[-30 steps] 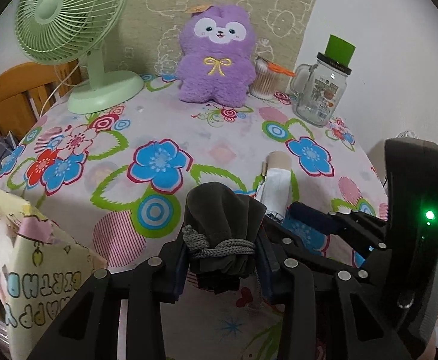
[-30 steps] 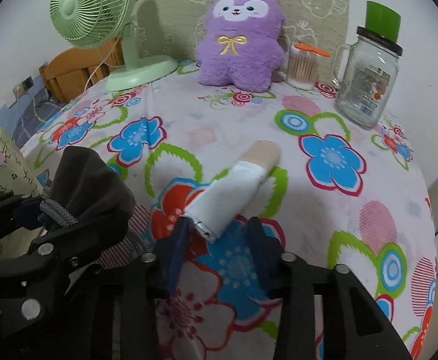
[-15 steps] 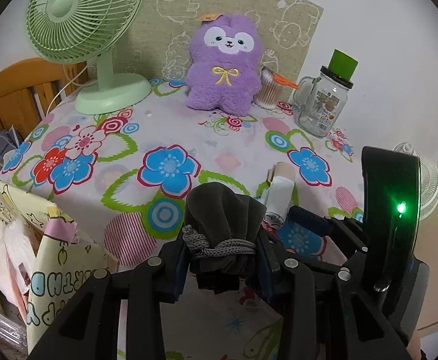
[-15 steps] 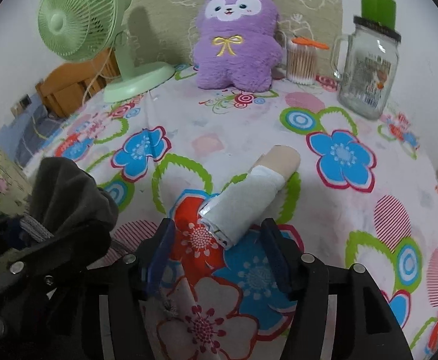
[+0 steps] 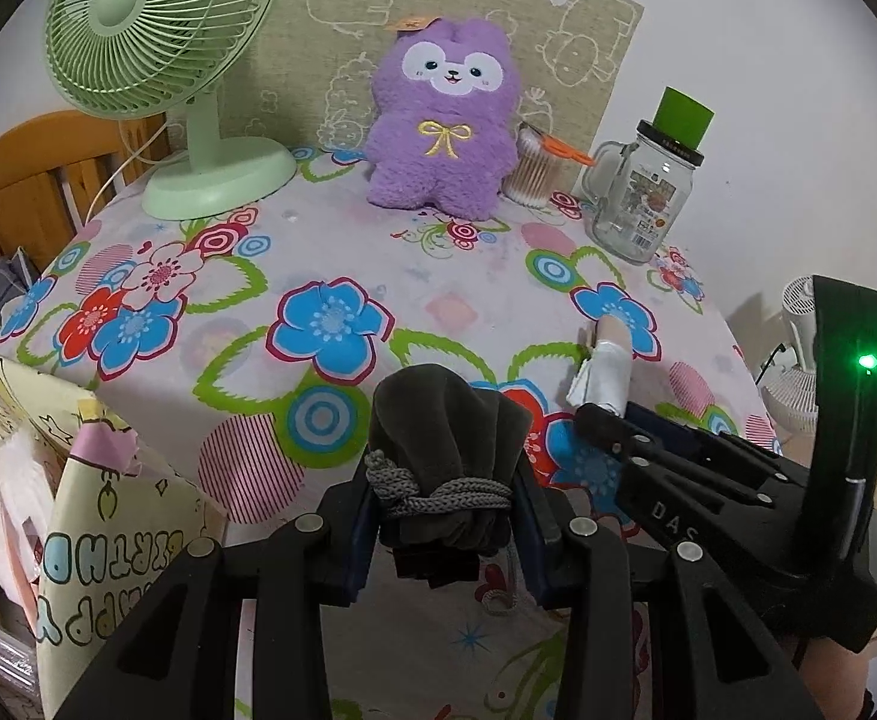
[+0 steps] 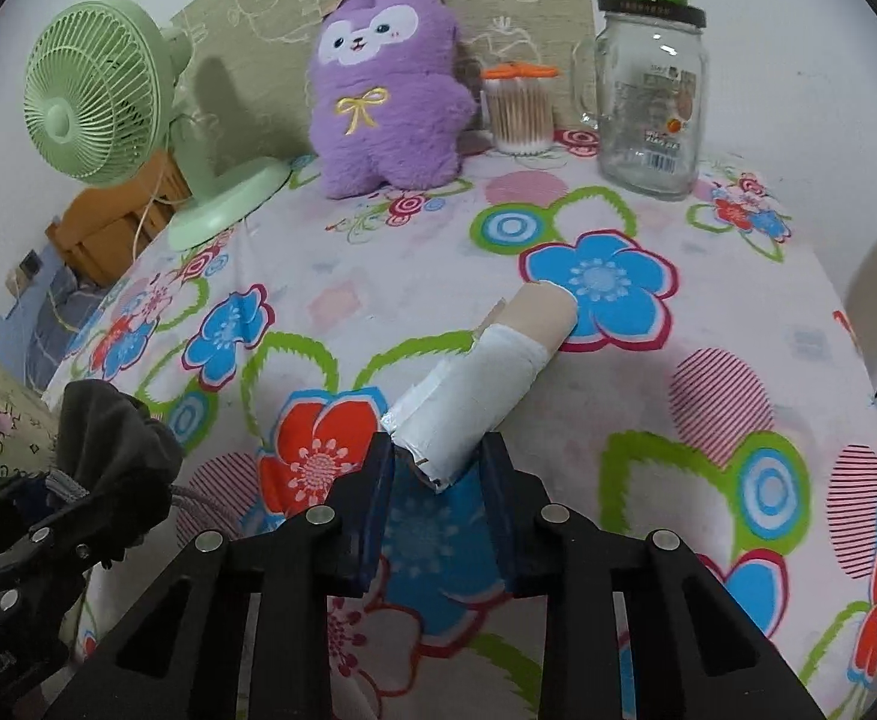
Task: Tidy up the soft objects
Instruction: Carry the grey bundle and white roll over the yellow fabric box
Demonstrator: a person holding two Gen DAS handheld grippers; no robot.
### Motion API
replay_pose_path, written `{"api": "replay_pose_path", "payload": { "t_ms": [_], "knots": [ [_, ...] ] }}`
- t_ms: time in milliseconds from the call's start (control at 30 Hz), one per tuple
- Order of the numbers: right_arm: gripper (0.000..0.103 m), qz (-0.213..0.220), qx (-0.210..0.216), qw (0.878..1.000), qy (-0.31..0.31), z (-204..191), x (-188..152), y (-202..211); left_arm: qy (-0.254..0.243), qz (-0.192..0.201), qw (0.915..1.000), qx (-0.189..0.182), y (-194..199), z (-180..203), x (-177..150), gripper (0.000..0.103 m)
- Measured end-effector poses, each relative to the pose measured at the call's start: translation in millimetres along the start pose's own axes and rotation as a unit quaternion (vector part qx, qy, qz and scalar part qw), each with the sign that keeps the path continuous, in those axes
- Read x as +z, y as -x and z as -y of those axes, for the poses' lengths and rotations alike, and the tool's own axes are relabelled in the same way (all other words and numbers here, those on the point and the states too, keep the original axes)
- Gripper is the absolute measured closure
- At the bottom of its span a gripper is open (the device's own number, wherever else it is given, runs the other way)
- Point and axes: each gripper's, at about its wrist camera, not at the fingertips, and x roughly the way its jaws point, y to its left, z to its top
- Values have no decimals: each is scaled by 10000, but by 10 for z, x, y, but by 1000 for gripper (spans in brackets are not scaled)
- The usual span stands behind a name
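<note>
My left gripper is shut on a dark grey drawstring pouch, held above the front edge of the flowered table. The pouch also shows in the right wrist view. My right gripper has its jaws closed around the near end of a white-wrapped cardboard roll, which lies on the tablecloth and points away. The roll shows in the left wrist view too. A purple plush toy sits upright at the back of the table.
A green desk fan stands at the back left. A cotton-swab jar and a glass mug jar with green lid stand at the back right. A yellow birthday gift bag stands below the table's left front edge.
The right gripper has moved forward along the roll and its jaws have narrowed onto the roll's near end. The left gripper has drawn back and up with the pouch.
</note>
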Motion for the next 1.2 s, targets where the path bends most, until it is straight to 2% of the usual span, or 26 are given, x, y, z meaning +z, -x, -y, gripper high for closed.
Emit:
{"api": "replay_pose_path", "payload": {
  "t_ms": [233, 500, 833, 1200],
  "knots": [
    [71, 200, -222, 9994, 149, -14, -28, 188, -49, 22, 10000, -40, 58, 19, -8, 63],
    [71, 416, -281, 9985, 204, -123, -91, 486, -185, 59, 9997, -124, 254, 82, -84, 63],
    [71, 645, -422, 9961, 427, -369, -217, 972, -239, 180, 9994, -186, 600, 106, -187, 63],
    [71, 965, -489, 9923, 605, -659, -284, 1500, -236, 505, 9981, -265, 1123, 39, -246, 63]
  ]
}}
